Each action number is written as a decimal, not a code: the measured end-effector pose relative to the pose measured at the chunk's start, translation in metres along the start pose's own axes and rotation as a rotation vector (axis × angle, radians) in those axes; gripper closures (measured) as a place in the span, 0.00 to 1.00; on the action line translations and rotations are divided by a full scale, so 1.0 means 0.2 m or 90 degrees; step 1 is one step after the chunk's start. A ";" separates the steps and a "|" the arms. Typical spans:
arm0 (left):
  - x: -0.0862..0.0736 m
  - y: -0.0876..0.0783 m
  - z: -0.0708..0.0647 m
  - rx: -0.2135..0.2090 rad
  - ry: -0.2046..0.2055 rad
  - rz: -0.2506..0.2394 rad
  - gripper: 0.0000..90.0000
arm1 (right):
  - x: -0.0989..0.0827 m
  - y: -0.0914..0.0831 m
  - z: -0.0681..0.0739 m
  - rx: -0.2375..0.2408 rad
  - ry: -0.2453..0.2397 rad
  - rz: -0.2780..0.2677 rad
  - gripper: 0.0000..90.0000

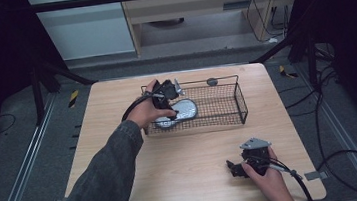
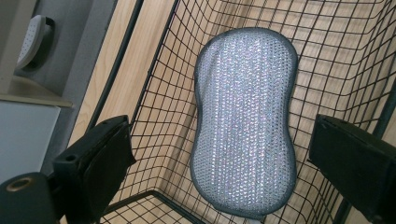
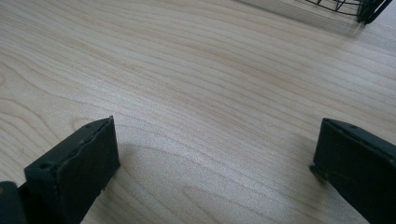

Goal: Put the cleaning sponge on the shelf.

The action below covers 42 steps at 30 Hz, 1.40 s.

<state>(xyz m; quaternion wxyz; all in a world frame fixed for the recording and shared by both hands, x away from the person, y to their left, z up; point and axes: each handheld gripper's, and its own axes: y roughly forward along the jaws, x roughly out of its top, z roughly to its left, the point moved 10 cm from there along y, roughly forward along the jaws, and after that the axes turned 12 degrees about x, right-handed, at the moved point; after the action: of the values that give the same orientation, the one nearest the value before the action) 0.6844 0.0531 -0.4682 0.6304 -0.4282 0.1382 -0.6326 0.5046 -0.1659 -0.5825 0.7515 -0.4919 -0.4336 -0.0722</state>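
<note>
A person seated at a light wooden table [image 1: 195, 179] is holding the left gripper [image 1: 166, 99] over the near-left end of a black wire basket [image 1: 228, 118], its jaws standing spread wide with nothing pinched between them. In the left gripper view, a silvery, peanut-shaped scouring pad [image 2: 245, 126] with a grey stitched edge is lying flat on the mesh floor of the basket [image 2: 345, 56], sitting between the two black jaws but not touching either of them; the basket's wire wall is rising just beside the pad's left edge in that view. From the high view, the same pad [image 1: 180, 113] is resting in the basket's left end, partly hidden beneath the person's hand, while the rest of the basket floor is showing bare wood through the mesh. The right gripper [image 1: 239, 168] is resting low on the table near its front right corner, well apart from the basket, a cable trailing off the table edge behind it. In the right gripper view, its jaws are likewise standing open, framing plain wood grain [image 3: 201, 93], with one corner of the basket [image 3: 355, 9] just showing at the top.
</note>
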 end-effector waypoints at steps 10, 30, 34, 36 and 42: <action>0.02 -0.02 -0.01 -0.003 0.000 -0.009 0.08 | 0.00 0.00 0.00 0.000 0.000 0.000 0.00; 0.06 -0.09 -0.02 0.013 0.004 -0.031 0.10 | 0.00 0.00 0.00 -0.001 -0.001 0.000 0.00; 0.07 -0.11 -0.03 0.014 0.003 -0.037 0.08 | 0.00 0.00 0.00 -0.001 0.000 0.000 0.00; 0.08 -0.13 -0.05 0.016 0.004 -0.042 0.08 | 0.00 0.00 0.00 -0.001 -0.001 0.000 0.00; 0.09 -0.16 -0.06 0.016 -0.005 -0.050 0.06 | 0.00 0.00 0.00 -0.001 -0.001 0.000 0.00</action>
<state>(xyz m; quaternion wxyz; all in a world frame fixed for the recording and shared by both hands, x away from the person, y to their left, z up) 0.6566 0.0382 -0.4465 0.6109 -0.4281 0.1108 -0.6567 0.5046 -0.1660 -0.5826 0.7509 -0.4924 -0.4340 -0.0726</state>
